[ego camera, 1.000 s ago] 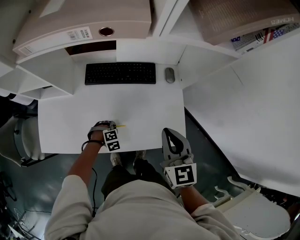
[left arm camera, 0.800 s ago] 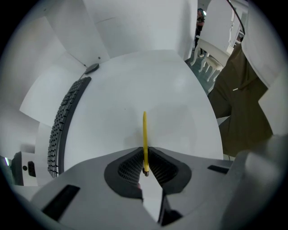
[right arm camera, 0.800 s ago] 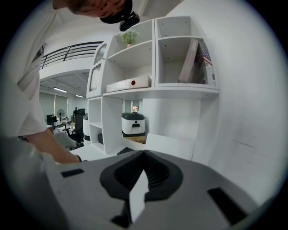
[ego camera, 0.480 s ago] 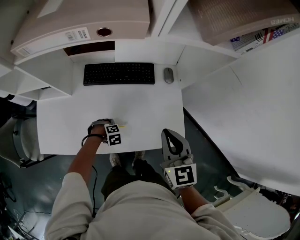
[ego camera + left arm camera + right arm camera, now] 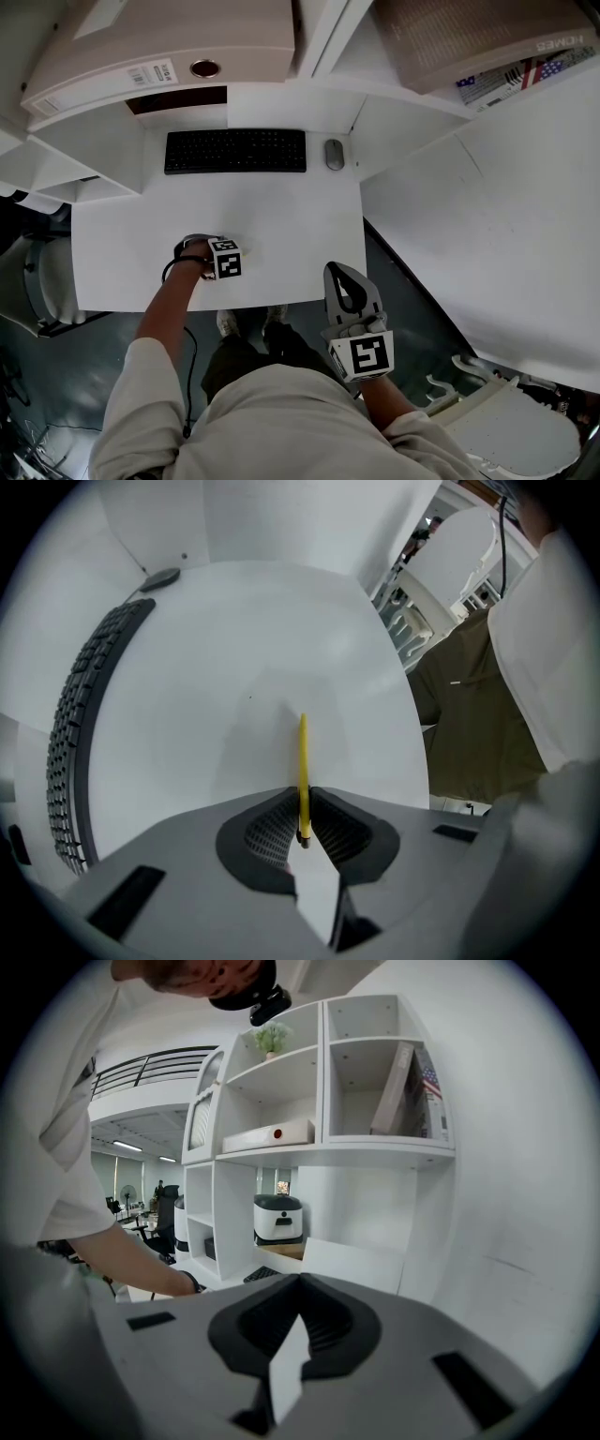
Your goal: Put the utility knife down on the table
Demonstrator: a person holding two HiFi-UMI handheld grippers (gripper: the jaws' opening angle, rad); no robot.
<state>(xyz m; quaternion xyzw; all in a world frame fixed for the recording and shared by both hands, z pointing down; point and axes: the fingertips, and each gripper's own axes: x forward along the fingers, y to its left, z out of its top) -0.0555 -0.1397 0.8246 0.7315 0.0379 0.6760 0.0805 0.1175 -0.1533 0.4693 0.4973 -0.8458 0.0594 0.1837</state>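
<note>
Lying along the far side of the counter [image 5: 281,211], a keyboard [image 5: 235,151] and mouse [image 5: 334,154] sit well apart from the left hand-held gripper [image 5: 303,799]. Its jaws are opening, pads touching the yellow utility knife [image 5: 302,757], which points down at bare counter near the front edge. Beyond that edge, the right hand-held gripper [image 5: 300,1290] hangs clenched, empty.

The slim yellow plastic utility knife [image 5: 302,761] looked smooth and faintly glossy. The white rectangular table top [image 5: 281,216] showed matt and even. The flat black plastic keyboard [image 5: 235,151] came across dull, the small grey oval mouse [image 5: 335,154] smooth, the pale cloth sleeve [image 5: 141,394] soft and creased.
</note>
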